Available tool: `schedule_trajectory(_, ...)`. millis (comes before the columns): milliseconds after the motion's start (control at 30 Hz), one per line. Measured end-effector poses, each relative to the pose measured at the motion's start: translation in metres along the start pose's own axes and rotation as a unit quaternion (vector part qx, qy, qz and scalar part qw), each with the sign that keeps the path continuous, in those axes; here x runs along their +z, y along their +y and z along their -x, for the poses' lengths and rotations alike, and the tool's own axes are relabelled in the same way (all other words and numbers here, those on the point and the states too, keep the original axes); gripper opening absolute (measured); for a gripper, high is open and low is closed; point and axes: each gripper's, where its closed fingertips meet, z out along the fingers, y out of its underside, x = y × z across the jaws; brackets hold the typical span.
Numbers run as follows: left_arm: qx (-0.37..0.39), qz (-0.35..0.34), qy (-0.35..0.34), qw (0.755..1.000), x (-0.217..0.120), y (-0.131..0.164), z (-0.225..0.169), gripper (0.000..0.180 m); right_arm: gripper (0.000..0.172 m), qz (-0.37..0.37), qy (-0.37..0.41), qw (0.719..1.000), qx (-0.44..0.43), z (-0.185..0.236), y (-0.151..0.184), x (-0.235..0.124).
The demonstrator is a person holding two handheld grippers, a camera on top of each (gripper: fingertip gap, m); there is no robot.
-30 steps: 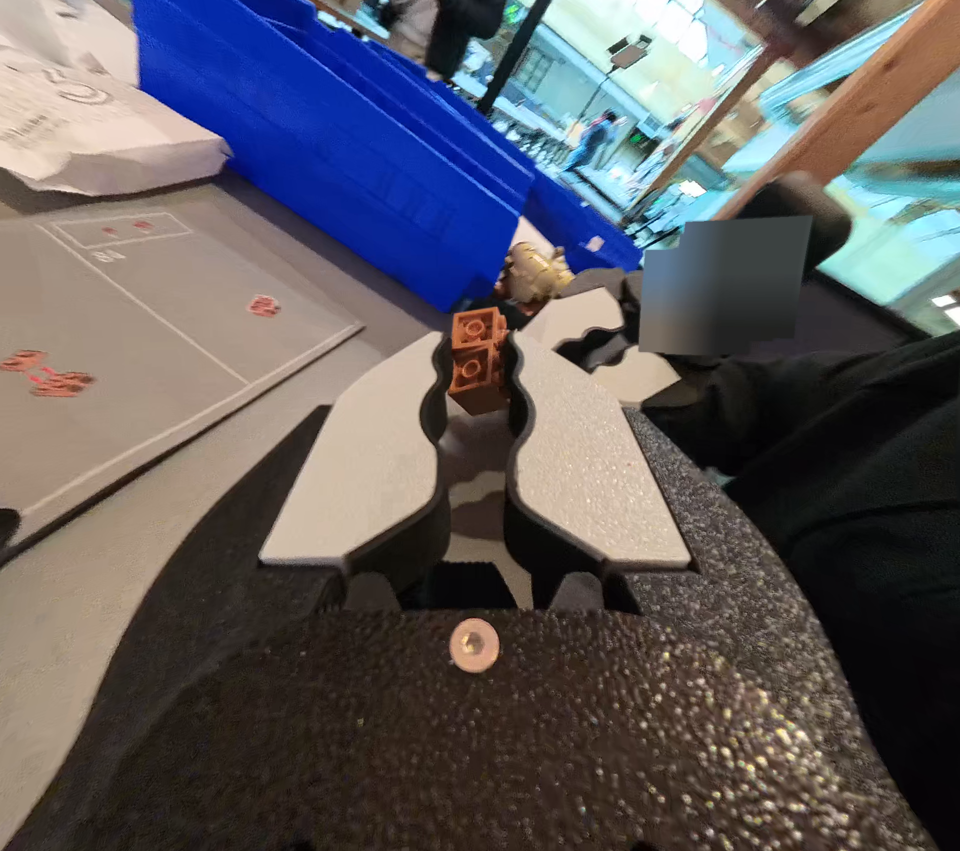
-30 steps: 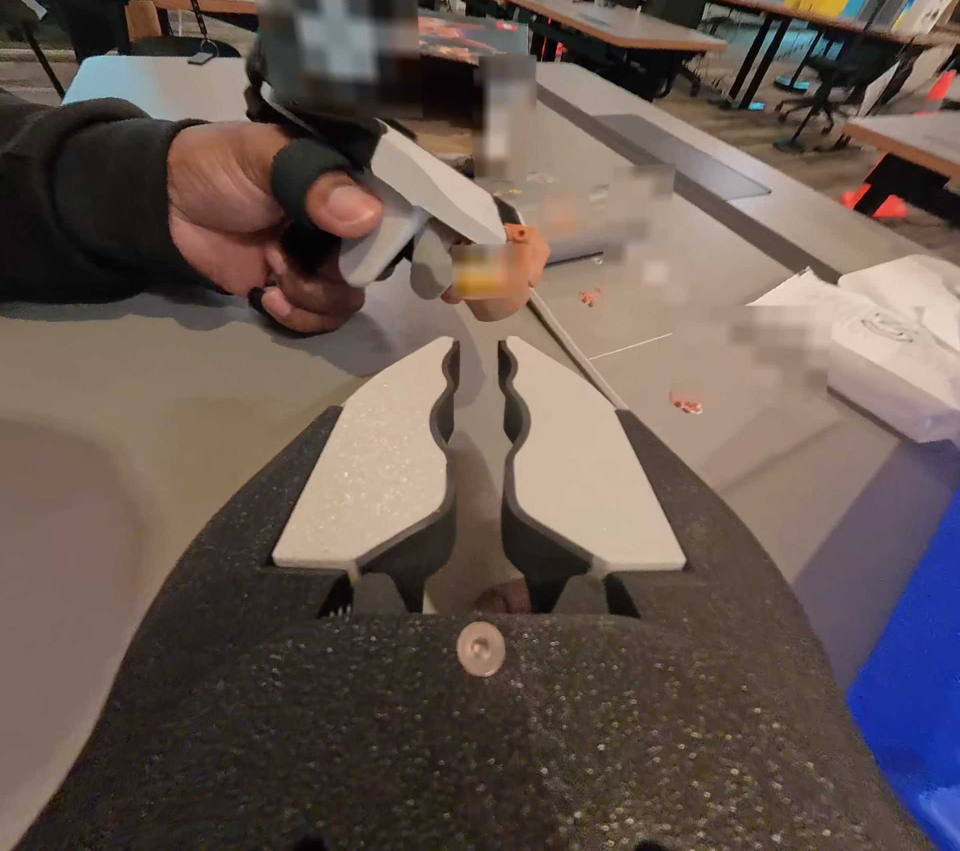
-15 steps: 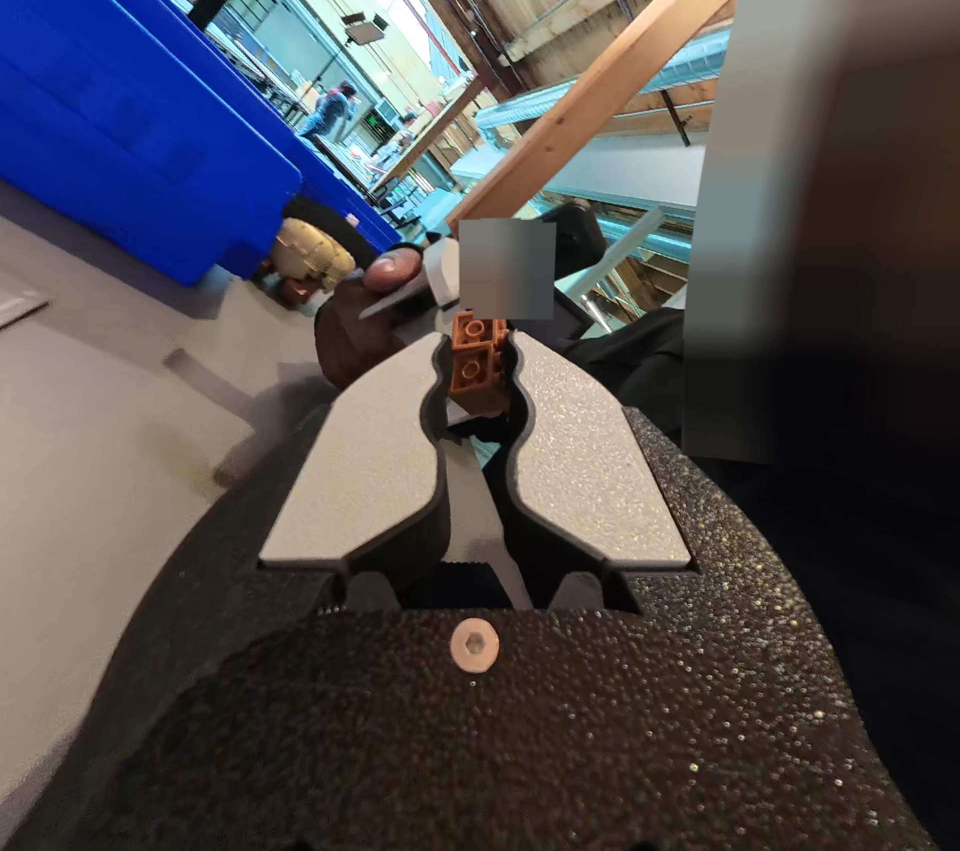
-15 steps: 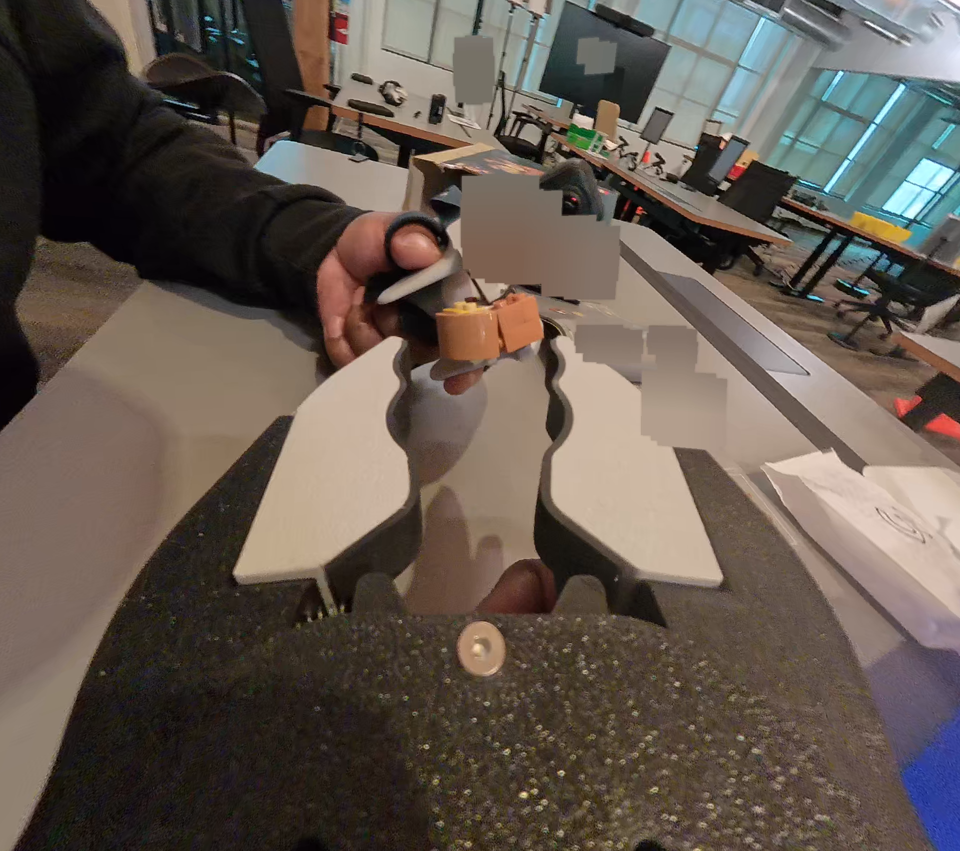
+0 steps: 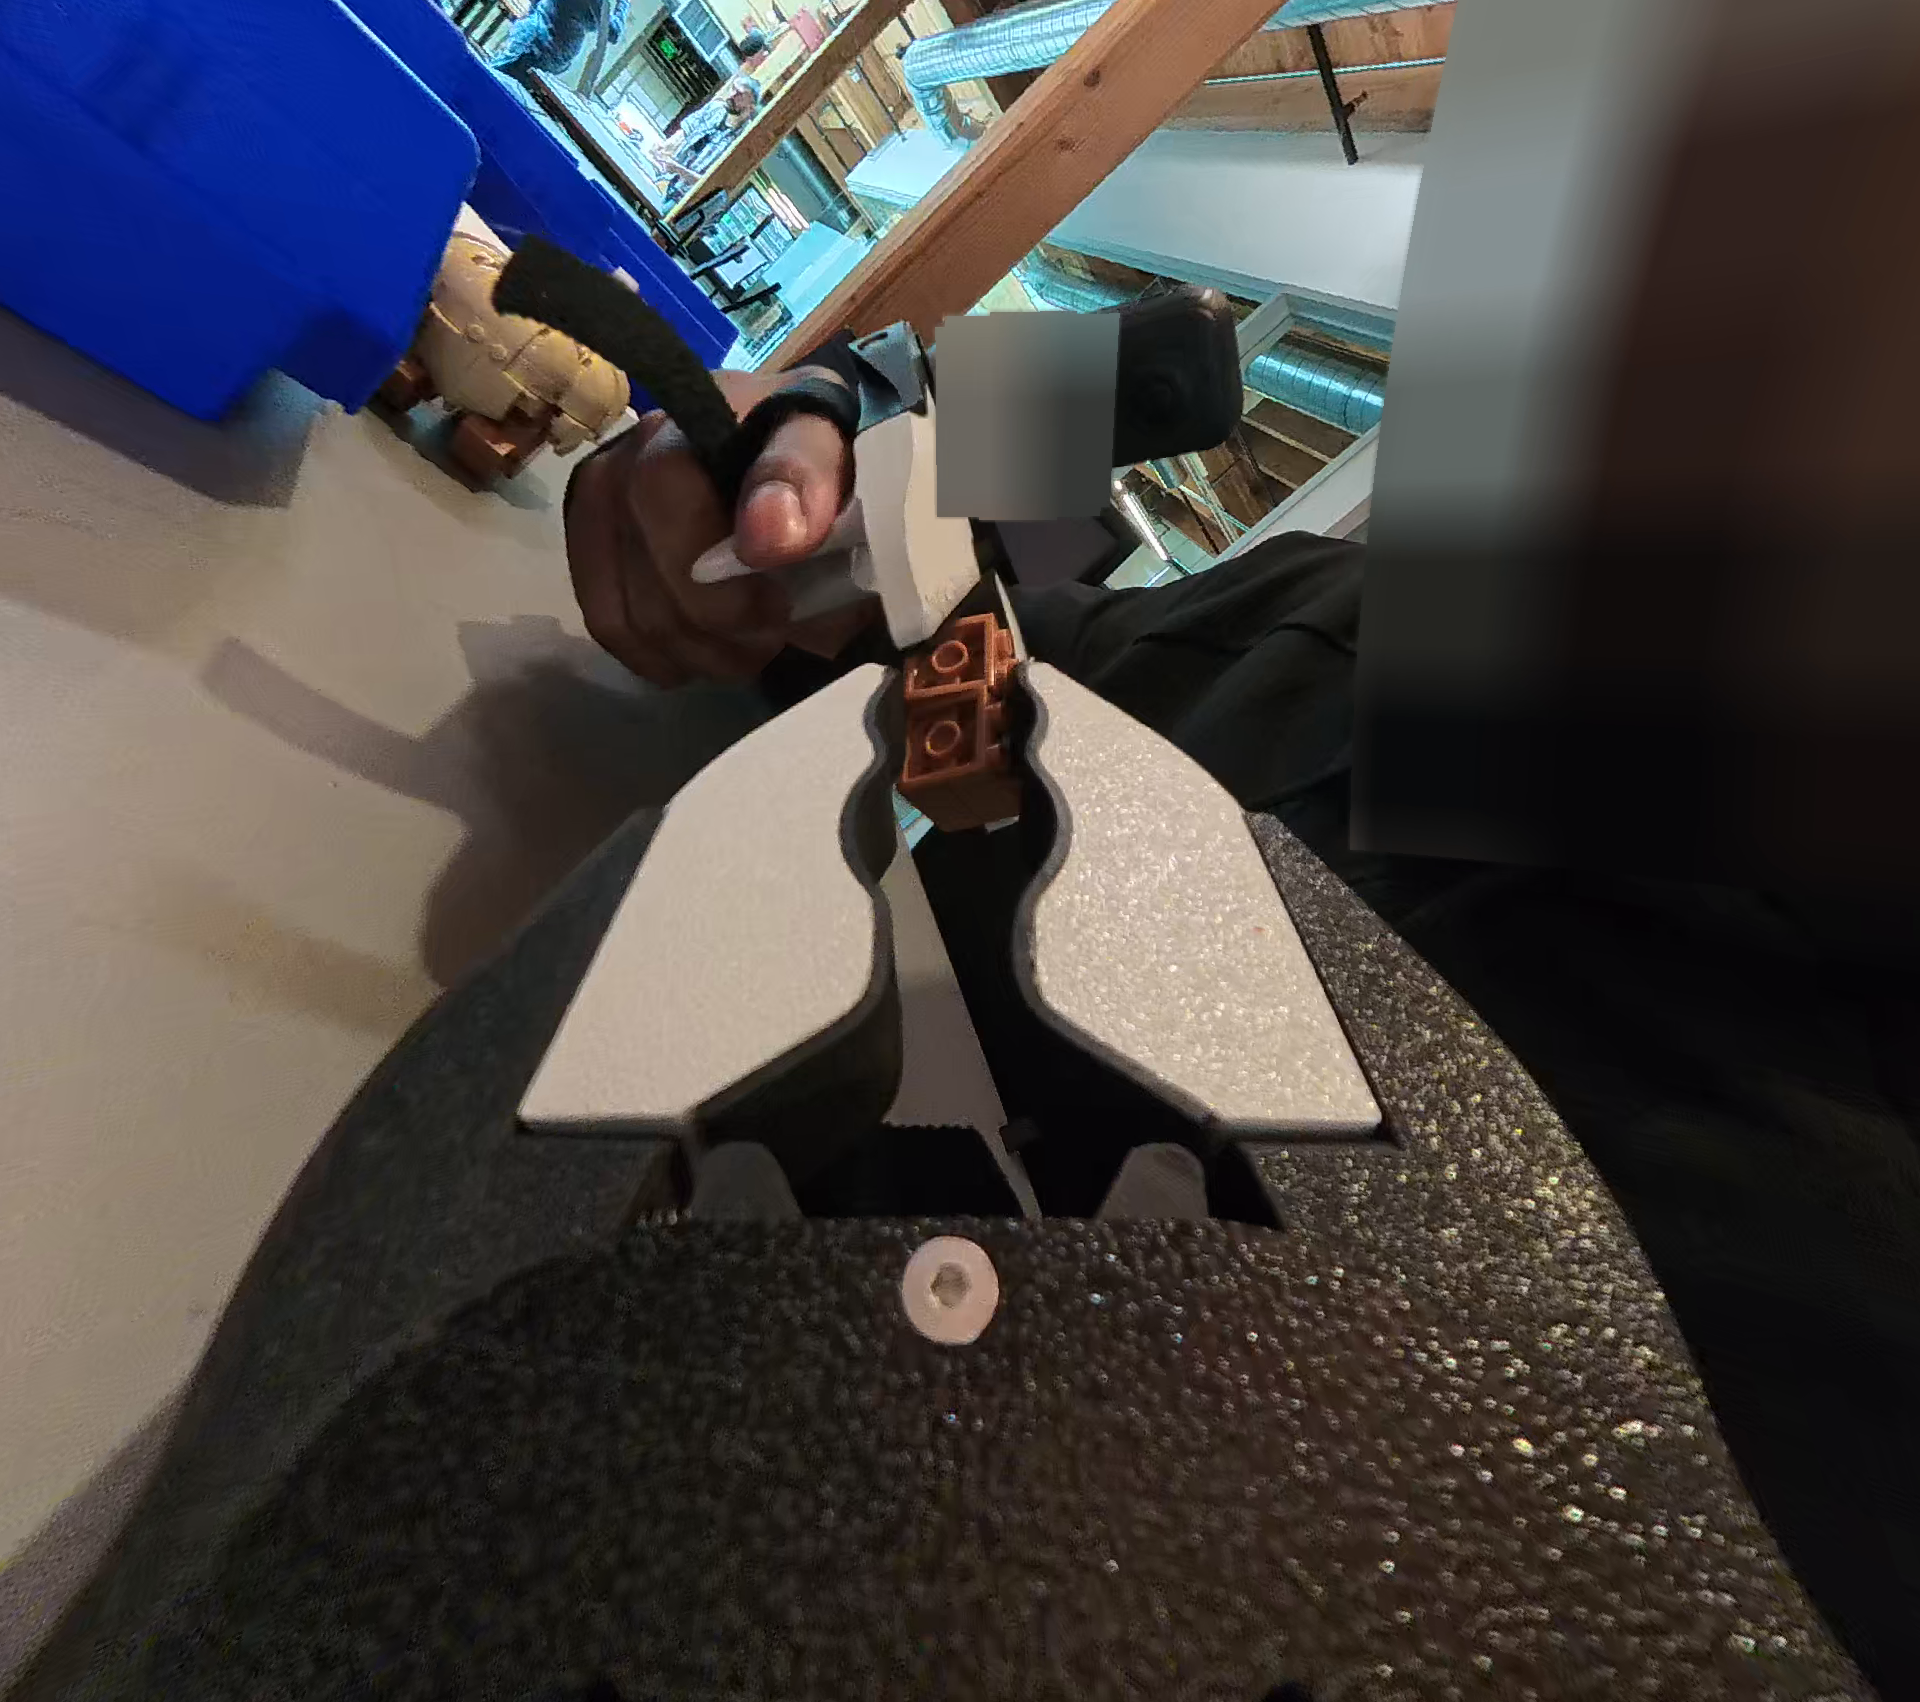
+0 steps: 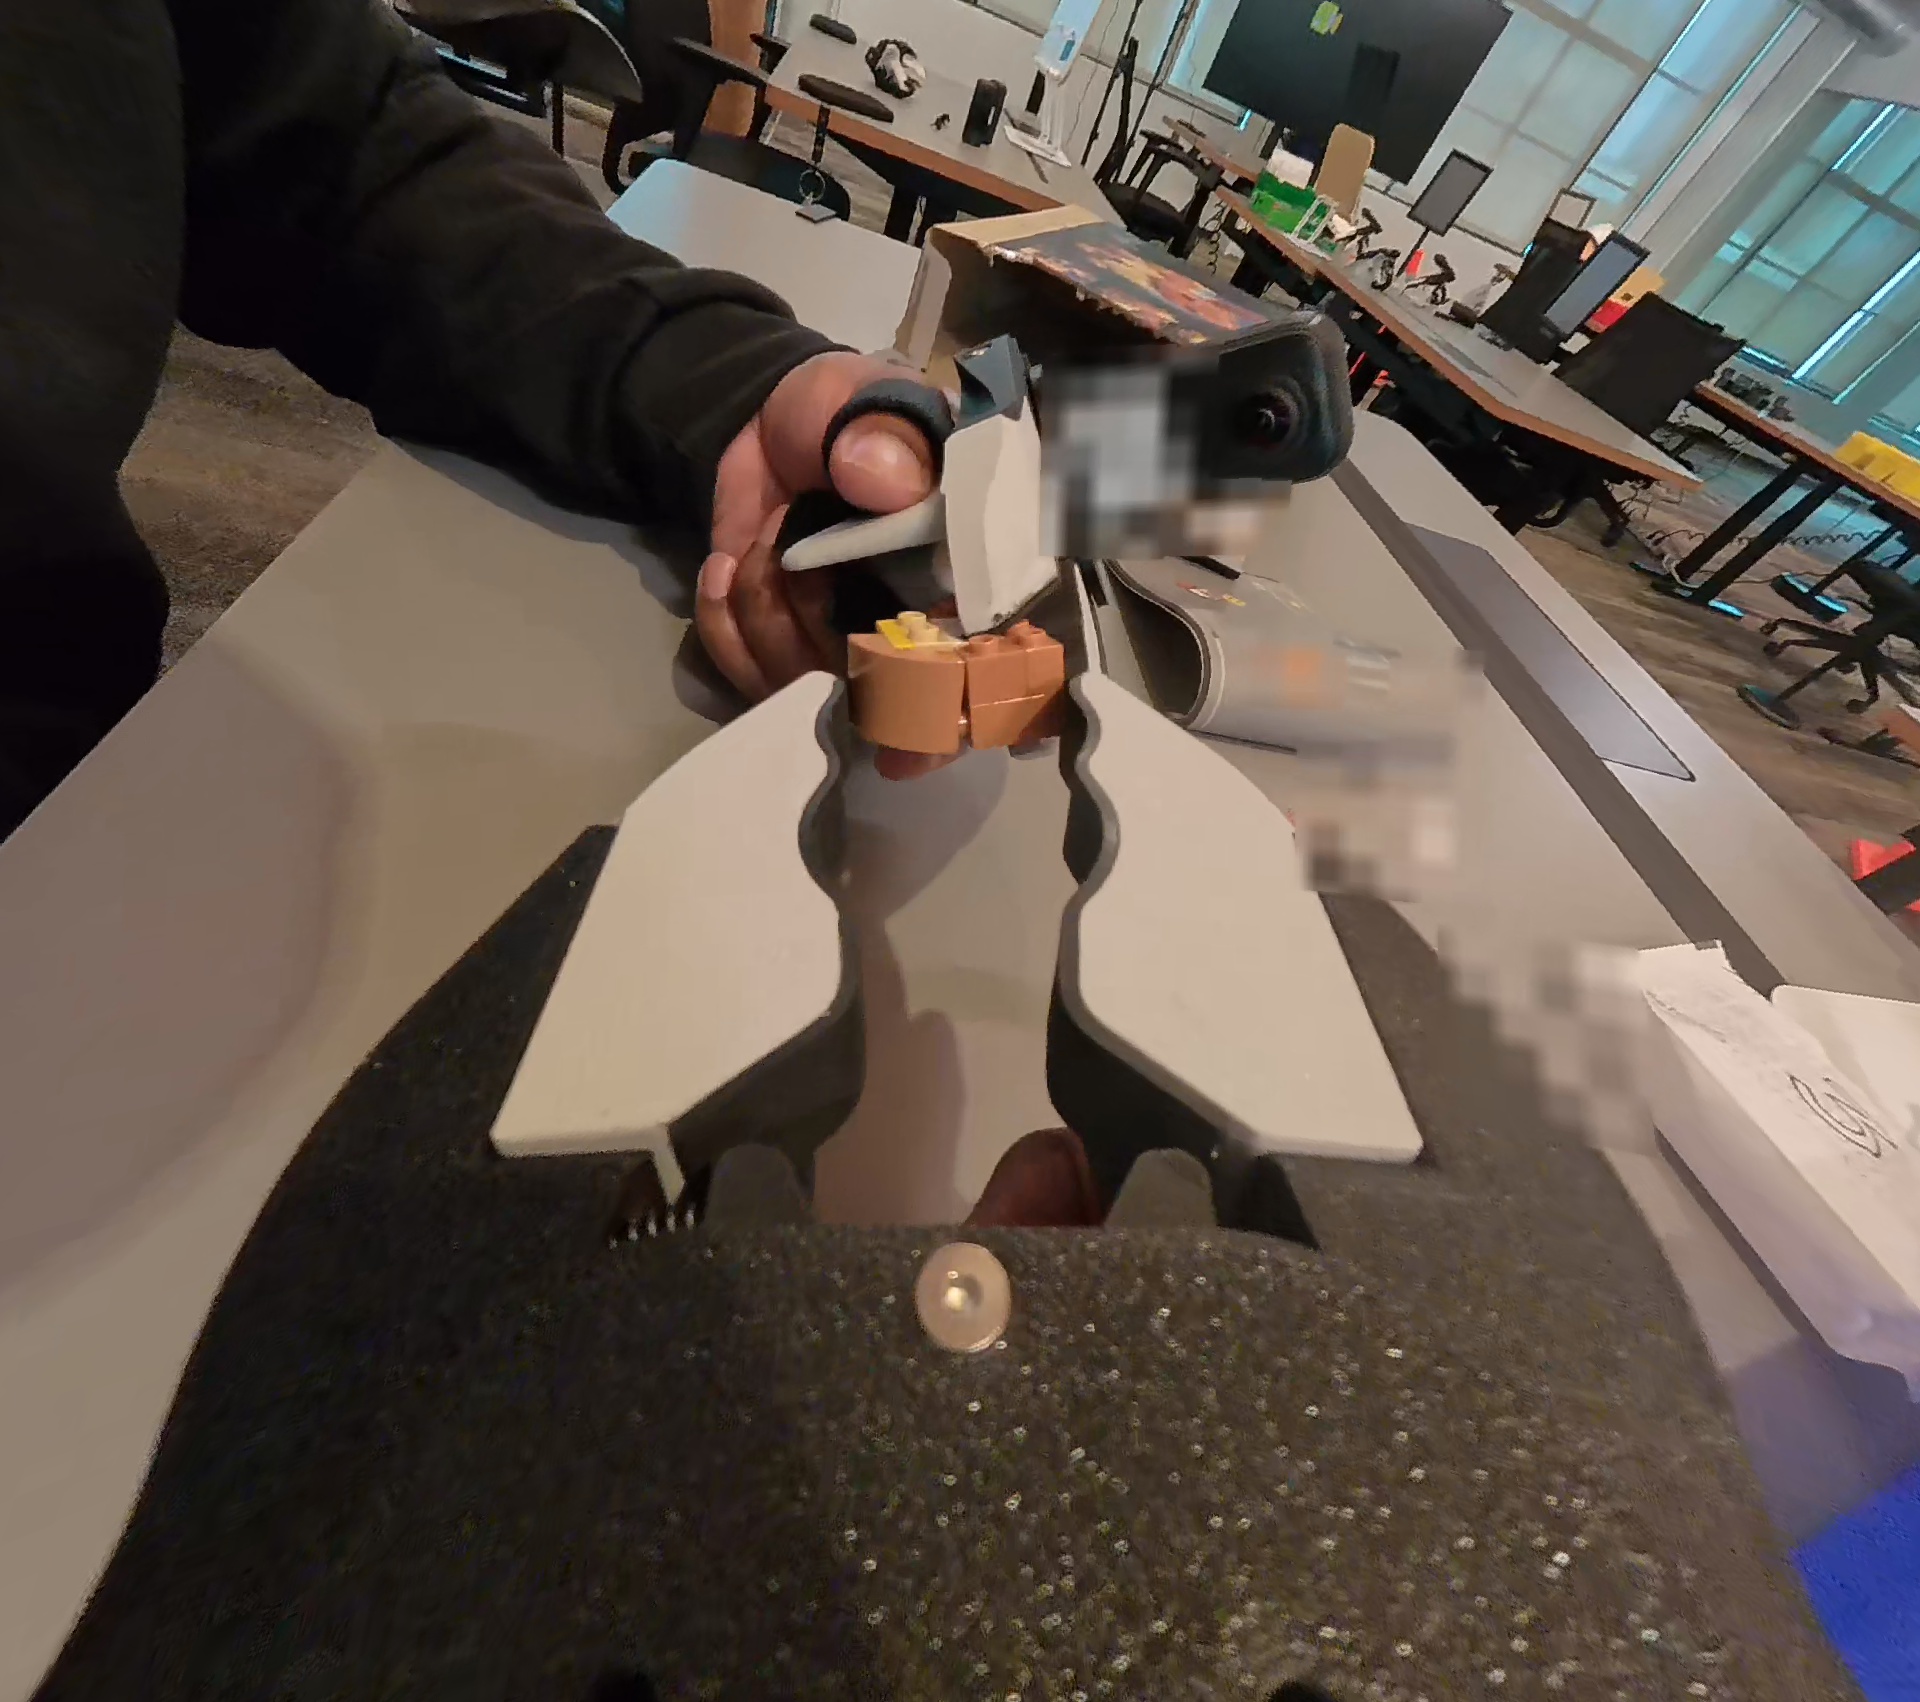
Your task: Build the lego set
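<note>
- The left gripper (image 5: 958, 696) is seen pinching a small brown brick assembly (image 5: 951, 733); both pads press its sides, studs turned up toward the camera, so the piece is held steady and presented to the other tool.
- The same assembly (image 6: 956, 691) is found between the tips of the right gripper (image 6: 951, 702): its fingers are spread to about the piece's width. The left tip looks to be touching the rounded tan end; whether the right pad presses cannot be told.
- A tiny yellow bit is noted on top of the rounded end.
- The piece is carried in the air above the grey table (image 6: 364, 665), apparently so both tools can reach it from opposite sides.
- Farther out, a tan and brown brick model (image 5: 509, 374) is seen resting beside a blue bin (image 5: 208, 125), and a curled booklet (image 6: 1247, 665) and white paper bags (image 6: 1787, 1122) lie on the table.
</note>
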Motion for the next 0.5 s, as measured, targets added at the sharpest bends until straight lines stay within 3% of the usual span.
schedule_trajectory(500, -0.005, 0.013, -0.023, 1.0, -0.0007, 0.0043, 0.0056, 0.019, 0.036, 0.033, -0.024, 0.999, 0.029, 0.0024, 0.0083, 0.0003)
